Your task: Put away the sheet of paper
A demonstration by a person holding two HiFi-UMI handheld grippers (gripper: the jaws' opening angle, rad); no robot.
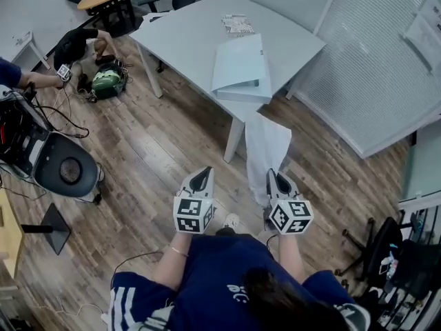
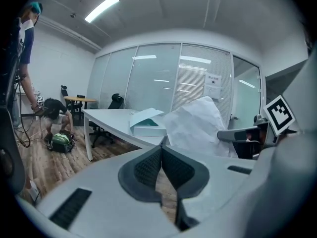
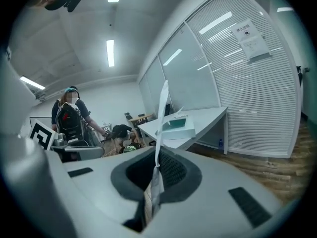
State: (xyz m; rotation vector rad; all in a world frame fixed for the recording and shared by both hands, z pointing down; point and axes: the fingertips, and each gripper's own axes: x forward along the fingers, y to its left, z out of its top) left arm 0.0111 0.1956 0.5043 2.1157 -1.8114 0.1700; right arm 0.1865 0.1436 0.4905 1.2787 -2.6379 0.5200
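Wood floor [image 1: 158,150] lay open ahead, table [image 1: 186,40] corner stood near, sheet of paper [image 1: 265,150] jutted forward toward it, pinched in right gripper [image 1: 276,178], left gripper [image 1: 201,175] pressed together alongside, empty.

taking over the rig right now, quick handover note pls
Left gripper: jaws shut, empty, held beside the right one.
Right gripper: jaws shut on the edge of the sheet of paper, which sticks out ahead of the jaws.
Open folder lies on the grey table ahead, not yet reached.
Done: sheet is in the grip.
Left: carry it to the table and put it away, probably in the folder.
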